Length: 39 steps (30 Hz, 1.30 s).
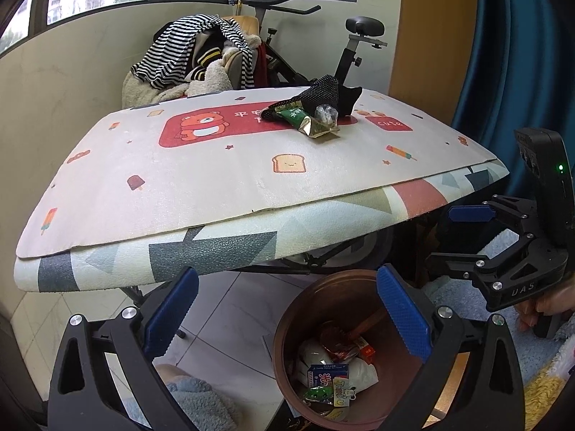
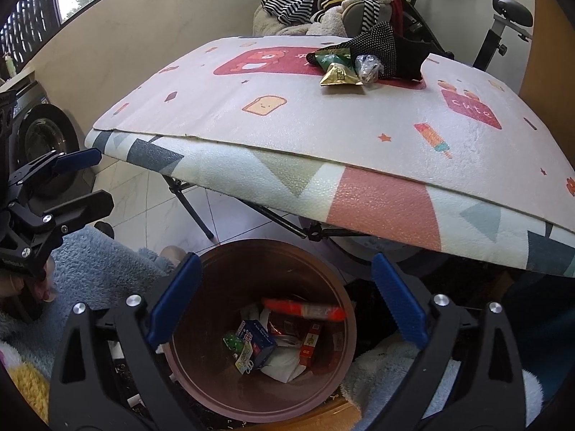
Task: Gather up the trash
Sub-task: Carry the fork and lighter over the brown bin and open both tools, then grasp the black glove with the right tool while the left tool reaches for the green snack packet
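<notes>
A brown trash bin (image 1: 287, 327) (image 2: 345, 309) stands on the floor under the table's near edge, with several wrappers and a small carton inside. On the table's far side lie a green-gold wrapper (image 1: 305, 122) (image 2: 336, 68), a crumpled clear plastic piece (image 1: 326, 113) (image 2: 368, 64) and a black dotted cloth (image 1: 325, 89) (image 2: 381, 45). My left gripper (image 1: 287, 319) is open and empty, low, beside the bin; it also shows in the right wrist view (image 2: 90, 179). My right gripper (image 2: 287, 301) is open and empty above the bin; it also shows in the left wrist view (image 1: 442, 237).
The table (image 1: 215, 186) (image 2: 323, 136) carries a cartoon-print mat on folding legs. Behind it stand a chair piled with clothes (image 1: 201, 57) and an exercise bike (image 1: 355, 39). A blue curtain (image 1: 521, 54) hangs right. A washing machine (image 2: 39, 133) stands left.
</notes>
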Each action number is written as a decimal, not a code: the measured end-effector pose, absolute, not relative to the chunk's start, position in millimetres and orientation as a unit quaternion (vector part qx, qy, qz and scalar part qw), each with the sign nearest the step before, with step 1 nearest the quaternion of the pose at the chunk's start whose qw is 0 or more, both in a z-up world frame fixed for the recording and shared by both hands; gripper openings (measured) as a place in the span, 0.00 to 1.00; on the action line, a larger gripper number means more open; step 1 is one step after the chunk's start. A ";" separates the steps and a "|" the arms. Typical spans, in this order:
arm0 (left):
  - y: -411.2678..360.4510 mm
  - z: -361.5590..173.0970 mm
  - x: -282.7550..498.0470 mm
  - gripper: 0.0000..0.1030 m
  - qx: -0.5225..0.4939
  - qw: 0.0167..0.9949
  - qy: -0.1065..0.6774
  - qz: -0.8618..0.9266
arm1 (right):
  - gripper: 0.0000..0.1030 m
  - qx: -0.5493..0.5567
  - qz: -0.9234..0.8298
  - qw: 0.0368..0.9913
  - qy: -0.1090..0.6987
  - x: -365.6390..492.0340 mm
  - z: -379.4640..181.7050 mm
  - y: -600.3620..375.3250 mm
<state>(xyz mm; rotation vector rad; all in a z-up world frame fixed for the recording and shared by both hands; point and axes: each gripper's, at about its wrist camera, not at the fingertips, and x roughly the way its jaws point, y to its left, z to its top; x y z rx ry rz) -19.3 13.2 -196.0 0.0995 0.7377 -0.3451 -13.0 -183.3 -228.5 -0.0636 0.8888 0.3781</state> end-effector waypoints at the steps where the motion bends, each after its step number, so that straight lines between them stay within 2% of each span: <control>1: 13.1 -196.0 -19.3 0.94 0.048 0.917 0.359 -0.168 | 0.93 -0.030 0.182 0.885 0.427 -13.1 -227.9 -183.5; 21: 25.3 -178.0 7.6 0.94 0.016 0.921 0.352 -0.167 | 0.94 -0.023 0.145 0.896 0.418 18.3 -202.5 -219.7; 31: 37.6 -165.7 47.9 0.94 -0.017 0.925 0.353 -0.137 | 0.94 -0.027 0.147 0.903 0.402 48.6 -192.8 -231.4; 39: 33.1 -157.3 101.8 0.94 -0.040 0.919 0.366 -0.138 | 0.93 -0.027 0.138 0.922 0.361 105.7 -168.8 -233.2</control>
